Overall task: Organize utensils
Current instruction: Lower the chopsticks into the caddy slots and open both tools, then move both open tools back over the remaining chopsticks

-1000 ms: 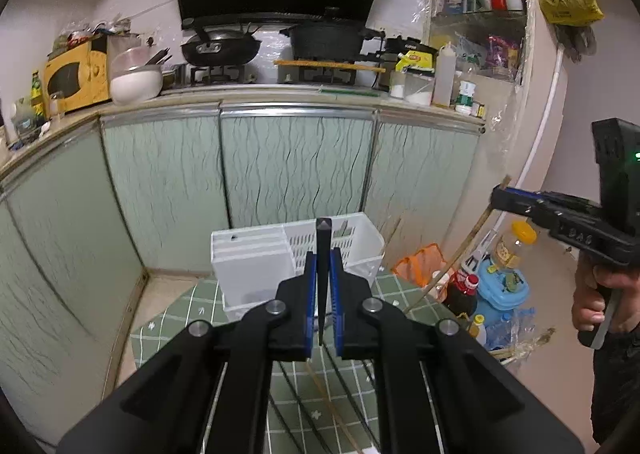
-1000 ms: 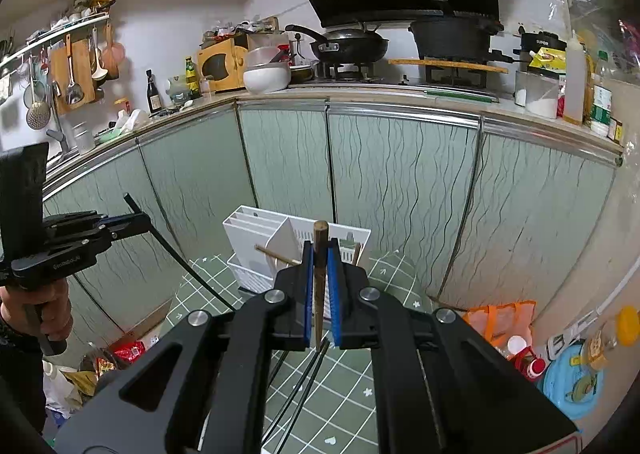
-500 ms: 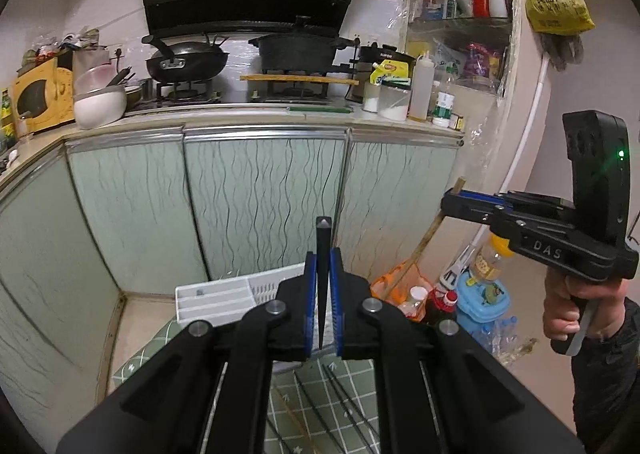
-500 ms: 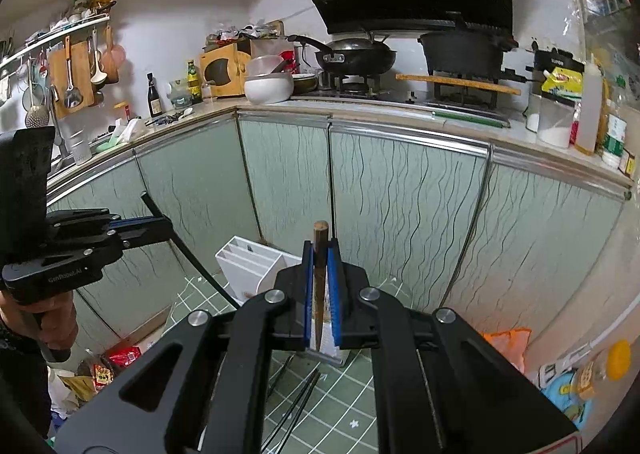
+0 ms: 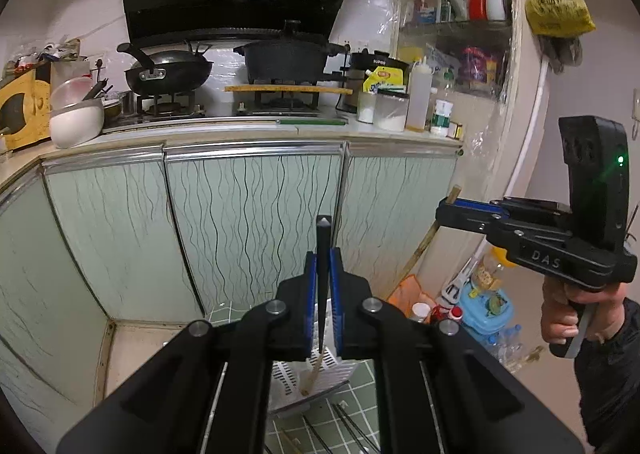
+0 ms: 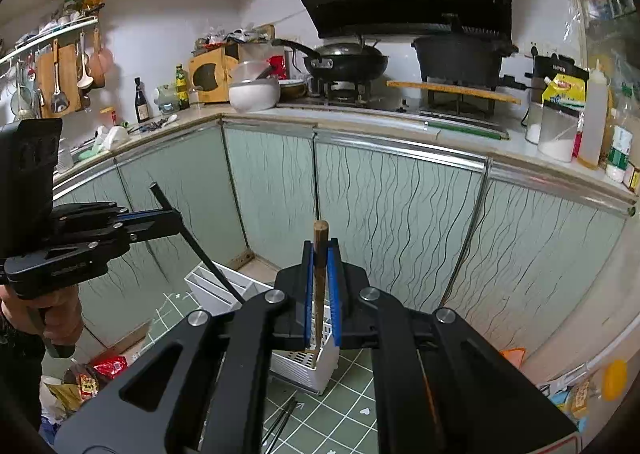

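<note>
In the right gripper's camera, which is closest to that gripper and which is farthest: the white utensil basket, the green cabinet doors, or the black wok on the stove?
Nearest first from the right gripper, which is shut on a wooden chopstick:
1. White utensil basket, just below the fingers on the green tiled mat.
2. Green cabinet doors, straight ahead behind the basket.
3. Black wok, up on the stove, above and behind the doors.

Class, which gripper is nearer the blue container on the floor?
Right. The right gripper hangs roughly above the blue container; the left gripper is farther left, above the white basket.
</note>
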Action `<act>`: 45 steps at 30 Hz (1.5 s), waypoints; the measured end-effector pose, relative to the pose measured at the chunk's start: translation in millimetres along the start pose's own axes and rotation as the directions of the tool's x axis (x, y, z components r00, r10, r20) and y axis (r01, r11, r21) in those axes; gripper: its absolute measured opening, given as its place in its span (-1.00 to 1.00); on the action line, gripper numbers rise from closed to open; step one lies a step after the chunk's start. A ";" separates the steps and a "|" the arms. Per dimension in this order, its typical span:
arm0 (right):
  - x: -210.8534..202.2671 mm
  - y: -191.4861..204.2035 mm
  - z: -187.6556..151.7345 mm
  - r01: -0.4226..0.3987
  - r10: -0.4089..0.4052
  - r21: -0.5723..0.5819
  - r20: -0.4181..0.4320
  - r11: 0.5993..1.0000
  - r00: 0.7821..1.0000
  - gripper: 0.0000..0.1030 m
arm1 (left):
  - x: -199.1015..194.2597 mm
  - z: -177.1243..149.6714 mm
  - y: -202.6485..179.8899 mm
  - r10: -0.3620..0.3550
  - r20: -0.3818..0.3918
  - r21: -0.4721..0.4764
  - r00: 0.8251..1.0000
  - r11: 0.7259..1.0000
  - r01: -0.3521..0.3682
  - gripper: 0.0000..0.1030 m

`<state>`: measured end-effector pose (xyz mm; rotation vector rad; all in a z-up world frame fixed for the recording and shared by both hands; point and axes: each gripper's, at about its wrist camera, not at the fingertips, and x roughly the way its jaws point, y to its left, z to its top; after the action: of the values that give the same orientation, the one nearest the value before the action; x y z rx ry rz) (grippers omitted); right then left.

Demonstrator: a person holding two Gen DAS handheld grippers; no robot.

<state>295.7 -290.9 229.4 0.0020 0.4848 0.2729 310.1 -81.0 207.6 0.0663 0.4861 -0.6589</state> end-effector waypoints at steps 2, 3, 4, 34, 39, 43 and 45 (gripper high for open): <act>9.9 -4.5 -6.1 -0.006 0.006 0.014 -0.007 1.000 1.000 -0.87 | 9.4 -4.7 3.3 -0.001 -0.001 -0.005 1.000 1.000 0.001 -0.85; 13.8 -6.0 -8.6 -0.009 0.009 0.019 -0.011 1.000 1.000 -0.87 | 14.4 -7.7 4.6 0.002 -0.002 -0.006 1.000 1.000 -0.002 -0.85; 18.7 -8.3 -12.2 -0.012 0.013 0.025 -0.017 1.000 1.000 -0.87 | 17.3 -8.9 4.8 0.006 -0.004 -0.005 1.000 1.000 -0.006 -0.85; -30.8 5.1 -75.5 0.038 -0.038 0.004 0.017 0.999 0.999 0.84 | -34.4 -60.9 0.9 0.212 0.037 0.036 0.977 0.976 -0.213 0.93; -51.1 20.0 -95.4 0.097 -0.097 -0.014 0.007 0.995 0.995 0.84 | -58.2 -80.4 -6.8 0.243 0.044 0.035 0.969 0.969 -0.244 0.93; -62.1 32.8 -115.2 0.123 -0.123 -0.034 0.003 0.992 0.992 0.84 | -73.1 -101.9 -14.3 0.273 0.045 0.029 0.961 0.961 -0.274 0.93; -67.1 37.9 -125.8 0.129 -0.129 -0.034 0.004 0.991 0.992 0.84 | -79.7 -112.1 -16.0 0.281 0.043 0.014 0.959 0.959 -0.282 0.93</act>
<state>171.1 -279.7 151.4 -0.0624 0.4762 0.1544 199.7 -24.5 145.9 0.1380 0.4205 -0.3849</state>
